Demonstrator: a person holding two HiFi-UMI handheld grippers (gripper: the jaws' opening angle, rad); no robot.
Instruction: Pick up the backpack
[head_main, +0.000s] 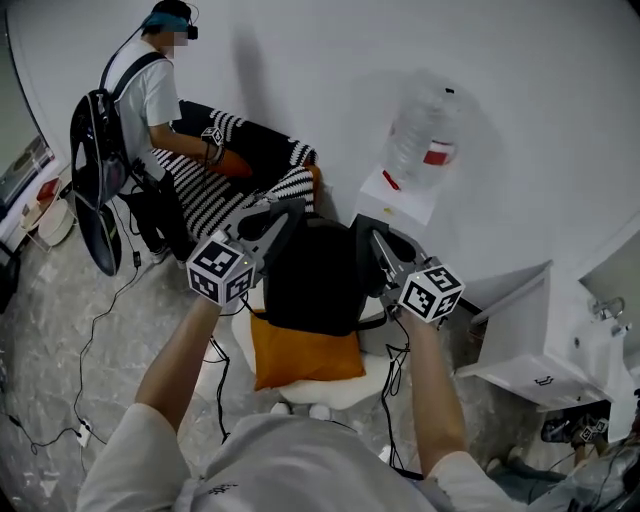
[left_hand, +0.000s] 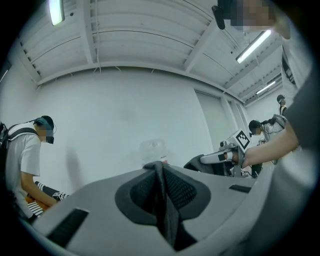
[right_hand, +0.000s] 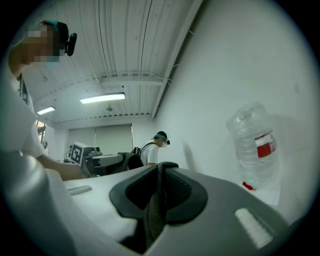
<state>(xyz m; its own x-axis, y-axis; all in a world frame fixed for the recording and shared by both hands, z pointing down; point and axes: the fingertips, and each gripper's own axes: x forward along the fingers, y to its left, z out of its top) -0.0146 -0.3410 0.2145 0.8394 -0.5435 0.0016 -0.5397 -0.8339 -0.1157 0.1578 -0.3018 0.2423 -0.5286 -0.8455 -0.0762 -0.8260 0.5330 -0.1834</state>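
around: water bottle (head_main: 425, 135) on white box (head_main: 400, 197), far right; person (head_main: 150, 95) by striped sofa (head_main: 215, 190), far left | backpack (head_main: 315, 285): between both claws, over orange cushion (head_main: 303, 358) | left claw (head_main: 283, 222): narrow, pinching black strap (left_hand: 165, 210) | right claw (head_main: 378, 245): narrow, pinching second strap (right_hand: 152, 215)

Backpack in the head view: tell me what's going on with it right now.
A person holds a gripper in each hand. The left gripper and the right gripper are each shut on a strap of the black backpack, which hangs between them over an orange cushion. Whether it has cleared the cushion can't be told. A second person is at a striped sofa behind.
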